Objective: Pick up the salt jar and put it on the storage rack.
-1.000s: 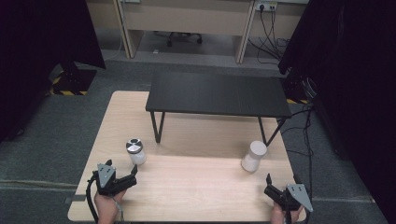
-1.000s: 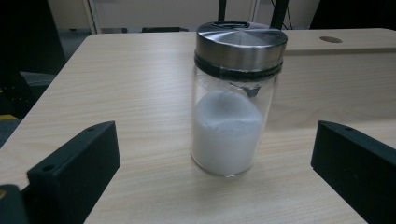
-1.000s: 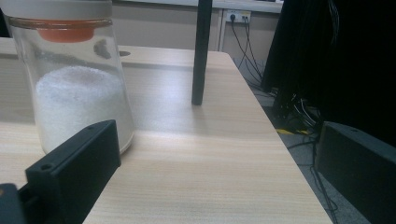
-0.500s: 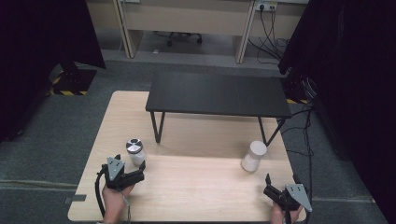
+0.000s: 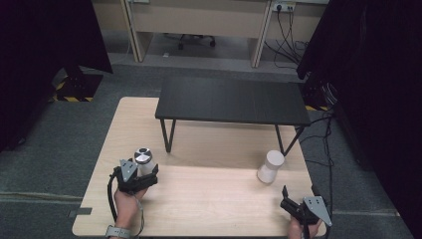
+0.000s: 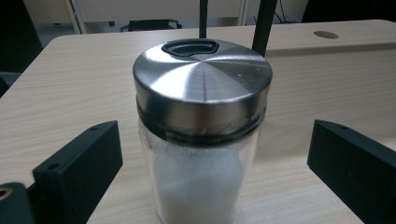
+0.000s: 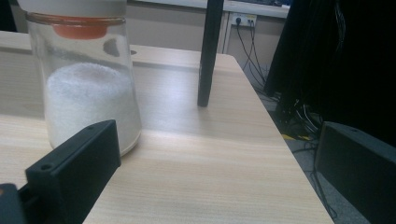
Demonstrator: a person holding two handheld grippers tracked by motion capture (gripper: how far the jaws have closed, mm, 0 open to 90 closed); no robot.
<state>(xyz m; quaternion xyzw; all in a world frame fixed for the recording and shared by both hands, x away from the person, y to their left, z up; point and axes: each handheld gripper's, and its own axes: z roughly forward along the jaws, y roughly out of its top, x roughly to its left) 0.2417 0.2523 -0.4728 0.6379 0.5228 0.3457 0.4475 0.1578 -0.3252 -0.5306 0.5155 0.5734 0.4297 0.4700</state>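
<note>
Black bench [image 5: 231, 100] (on wooden table [image 5: 214, 199])

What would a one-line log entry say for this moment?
left gripper: open, closing around shaker, fingers apart from glass | right gripper: open, jar ahead-left | table

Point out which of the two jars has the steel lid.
The jar with the steel lid stands between the left gripper jaws, which have just been closing. The other jar, near the right gripper, is white-topped.

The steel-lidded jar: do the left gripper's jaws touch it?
Apart. In the left gripper view the jar stands between the closing jaws of the left gripper, bare table showing on both sides.
</note>
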